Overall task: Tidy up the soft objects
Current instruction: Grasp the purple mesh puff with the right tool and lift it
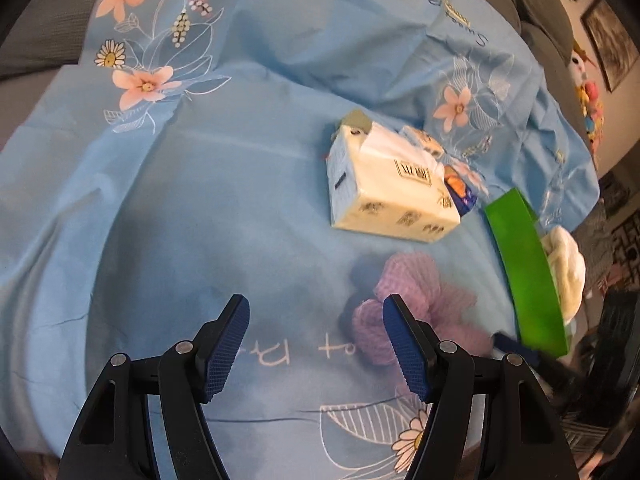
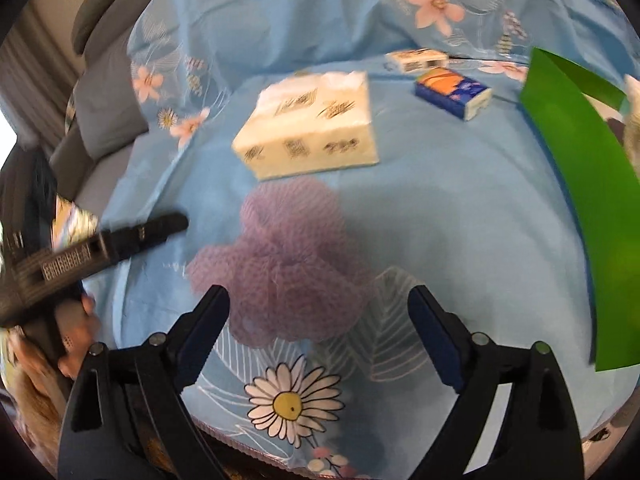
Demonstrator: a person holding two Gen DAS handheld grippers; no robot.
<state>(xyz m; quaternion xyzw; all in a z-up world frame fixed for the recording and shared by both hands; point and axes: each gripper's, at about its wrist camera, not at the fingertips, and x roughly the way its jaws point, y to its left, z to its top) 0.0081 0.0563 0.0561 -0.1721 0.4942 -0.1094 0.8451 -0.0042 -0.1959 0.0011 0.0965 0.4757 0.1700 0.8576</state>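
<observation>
**Soft items on blue floral cloth**

Right gripper (image 2: pixel 318 336): fingers spread wide, holding nothing; purple mesh pouf (image 2: pixel 286 264) lies on the cloth just ahead, partly between the tips. Left gripper (image 1: pixel 316 346): fingers apart, empty, pouf beside its right finger. Beyond: cream tissue pack (image 2: pixel 310 128), small blue tissue packet (image 2: pixel 454 94), a white packet (image 2: pixel 418 60) farther back. Green bin (image 2: pixel 580 184) at right, its wall upright. Blue floral cloth (image 2: pixel 460 220) beneath all.
</observation>
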